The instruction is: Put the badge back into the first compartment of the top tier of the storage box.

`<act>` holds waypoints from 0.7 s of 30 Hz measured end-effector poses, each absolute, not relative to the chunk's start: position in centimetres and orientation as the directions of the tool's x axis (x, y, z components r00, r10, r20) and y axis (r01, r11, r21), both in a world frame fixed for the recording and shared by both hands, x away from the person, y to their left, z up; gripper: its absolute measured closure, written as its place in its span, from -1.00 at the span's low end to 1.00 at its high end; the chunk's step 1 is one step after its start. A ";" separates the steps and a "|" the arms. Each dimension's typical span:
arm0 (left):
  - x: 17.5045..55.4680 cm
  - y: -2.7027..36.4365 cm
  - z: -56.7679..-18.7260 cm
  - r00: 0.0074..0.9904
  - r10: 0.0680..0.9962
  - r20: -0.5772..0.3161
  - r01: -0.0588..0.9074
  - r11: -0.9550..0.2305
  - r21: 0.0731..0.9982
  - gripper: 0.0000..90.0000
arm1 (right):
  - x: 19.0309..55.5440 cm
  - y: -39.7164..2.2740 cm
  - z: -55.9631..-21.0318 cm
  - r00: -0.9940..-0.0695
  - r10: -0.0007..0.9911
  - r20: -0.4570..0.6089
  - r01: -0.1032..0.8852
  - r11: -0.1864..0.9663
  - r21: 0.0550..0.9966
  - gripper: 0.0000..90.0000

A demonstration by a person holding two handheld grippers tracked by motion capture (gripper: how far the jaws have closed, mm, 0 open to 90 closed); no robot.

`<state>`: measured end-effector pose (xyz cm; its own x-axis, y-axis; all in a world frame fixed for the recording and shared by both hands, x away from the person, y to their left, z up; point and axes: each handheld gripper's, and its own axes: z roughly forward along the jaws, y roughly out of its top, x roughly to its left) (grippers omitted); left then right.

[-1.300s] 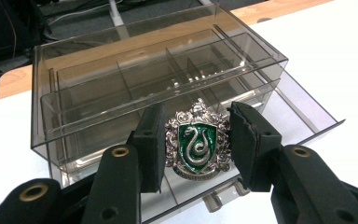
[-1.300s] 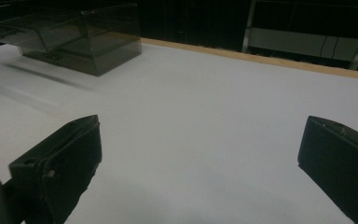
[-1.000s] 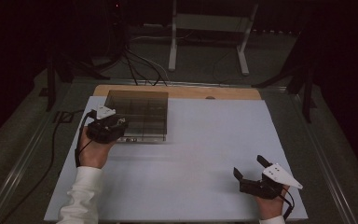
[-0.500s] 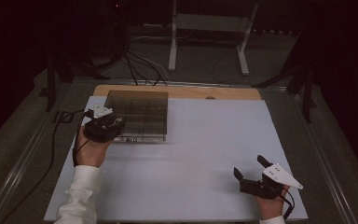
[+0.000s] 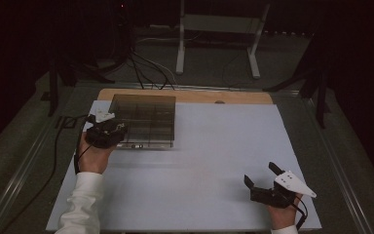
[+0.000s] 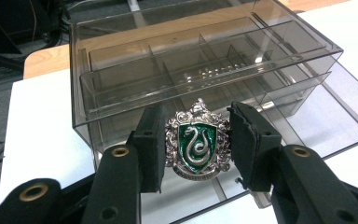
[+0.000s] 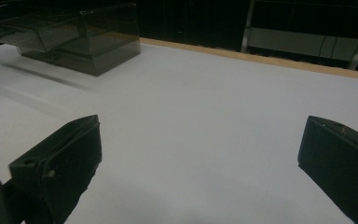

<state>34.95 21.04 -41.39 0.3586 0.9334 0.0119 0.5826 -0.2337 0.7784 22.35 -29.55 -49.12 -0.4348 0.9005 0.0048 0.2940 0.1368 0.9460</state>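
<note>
A silver badge with a green snake crest (image 6: 196,141) is pinched between the black pads of my left gripper (image 6: 198,113), which is shut on it. The gripper holds it right in front of a smoky transparent organiser box (image 6: 205,60) with several compartments. From above, the left gripper (image 5: 106,132) hovers at the box's (image 5: 143,119) front left corner. My right gripper (image 5: 263,178) rests near the table's front right with its jaws wide apart. In the right gripper view nothing lies between the jaws of this gripper (image 7: 200,140), and the box (image 7: 74,35) stands far off at upper left.
A white mat (image 5: 214,156) covers the table, with a wooden strip (image 5: 195,95) along its far edge. Cables (image 5: 63,141) trail off the left side. A metal stand (image 5: 219,29) is on the floor behind the table.
The left hand has edged slightly to the left at the box's corner, still gripping the badge. The right hand has stayed still.
</note>
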 end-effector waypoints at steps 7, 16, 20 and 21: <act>35.1 21.4 -41.7 0.349 0.937 0.010 0.589 -0.228 0.775 0.31 | 22.3 -29.5 -49.1 -0.435 0.900 0.006 0.294 0.136 0.946 -1.00; 35.3 21.5 -42.0 0.346 0.938 0.018 0.595 -0.234 0.769 0.31 | 22.4 -29.5 -49.1 -0.436 0.900 0.006 0.294 0.136 0.946 -1.00; 35.3 21.6 -42.1 0.341 0.940 0.018 0.596 -0.231 0.769 0.31 | 22.4 -29.5 -49.1 -0.437 0.899 0.006 0.295 0.138 0.945 -1.00; 35.3 21.6 -42.1 0.341 0.940 0.017 0.597 -0.231 0.768 0.31 | 22.4 -29.5 -49.1 -0.438 0.899 0.005 0.295 0.138 0.945 -1.00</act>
